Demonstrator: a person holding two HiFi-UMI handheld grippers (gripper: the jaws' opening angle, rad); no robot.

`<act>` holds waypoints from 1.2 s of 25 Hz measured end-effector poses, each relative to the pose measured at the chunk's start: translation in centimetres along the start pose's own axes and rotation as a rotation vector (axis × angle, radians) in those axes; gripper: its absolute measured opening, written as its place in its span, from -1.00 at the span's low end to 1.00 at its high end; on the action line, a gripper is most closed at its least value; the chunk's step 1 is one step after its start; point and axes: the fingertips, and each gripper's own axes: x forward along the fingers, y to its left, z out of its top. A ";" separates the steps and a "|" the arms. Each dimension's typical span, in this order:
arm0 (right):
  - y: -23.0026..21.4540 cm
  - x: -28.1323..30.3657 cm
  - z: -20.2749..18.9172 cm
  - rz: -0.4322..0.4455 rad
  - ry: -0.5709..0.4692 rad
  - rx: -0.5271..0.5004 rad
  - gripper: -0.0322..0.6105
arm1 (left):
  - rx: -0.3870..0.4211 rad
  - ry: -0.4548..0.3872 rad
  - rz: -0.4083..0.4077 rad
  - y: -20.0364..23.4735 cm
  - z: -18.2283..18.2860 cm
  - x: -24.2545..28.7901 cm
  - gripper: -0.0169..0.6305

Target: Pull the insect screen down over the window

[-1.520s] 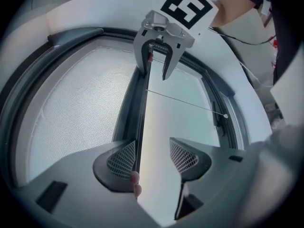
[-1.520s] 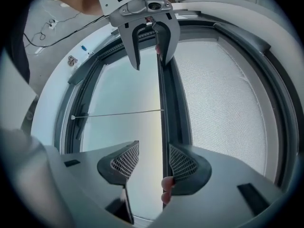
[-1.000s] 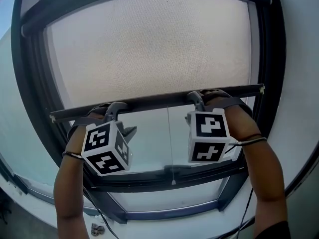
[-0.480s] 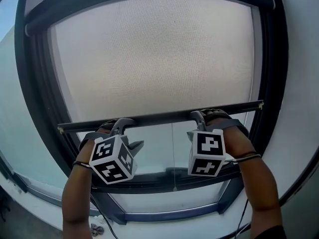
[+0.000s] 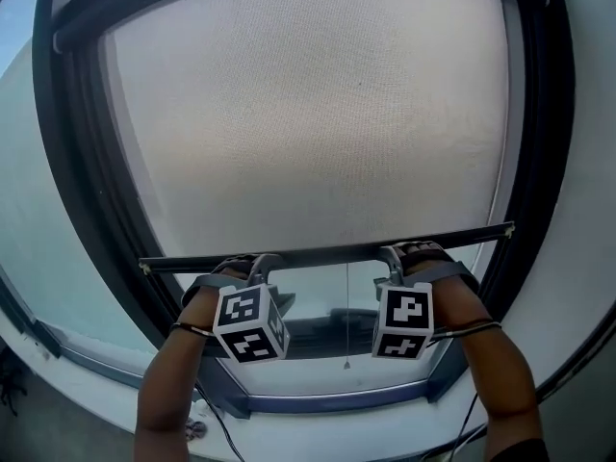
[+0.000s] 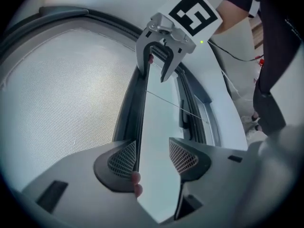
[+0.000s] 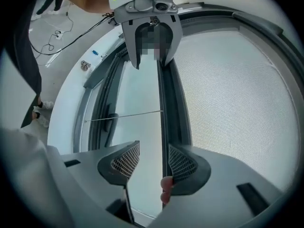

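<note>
The left gripper (image 6: 152, 155) had its jaws spread, the insect screen's bottom bar (image 5: 327, 253) lying along the inner face of one meshed pad and open space reaching across to the other. The right gripper (image 7: 153, 159) stood likewise, jaws apart, with the bar against only one pad. A fingertip (image 6: 137, 182) showed at the bar just behind the left gripper's pad, and another (image 7: 166, 186) behind the right's. How firmly either pad pressed on the bar could not be made out.

From the head view, both grippers met the bar from below. The left was near its left end and the right was right of its middle, their marker cubes (image 5: 252, 323) hanging under the bar and covering most of the hands. Above the bar the insect screen (image 5: 318, 114) covered the window. Below the bar a strip of glass (image 5: 318, 301) lay bare. A thin pull cord (image 5: 346, 316) hung down from the bar between the grippers, ending in a small tip.

The dark window frame (image 5: 87, 181) ringed the bar on all sides, its top cut off by the picture's edge. Well below the bar, on the white sill (image 5: 115, 393), lay a small item (image 5: 195, 429) too small to identify. A blurred patch covered part of the left gripper in the right gripper view.
</note>
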 end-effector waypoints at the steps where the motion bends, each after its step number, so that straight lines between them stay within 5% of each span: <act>1: 0.8 0.3 -0.1 0.020 0.003 -0.003 -0.30 | 0.000 0.007 -0.019 -0.7 -0.2 0.5 -0.27; 12: 8.4 3.7 -0.4 0.137 0.022 -0.002 -0.30 | -0.061 0.027 -0.117 -7.6 -1.9 4.7 -0.27; 24: 10.9 4.6 0.5 0.090 -0.057 0.132 -0.30 | -0.089 0.038 -0.086 -10.3 -2.7 6.3 -0.27; 30: 15.2 6.4 -0.2 0.189 -0.007 0.066 -0.30 | -0.099 0.081 -0.170 -13.8 -3.9 8.2 -0.27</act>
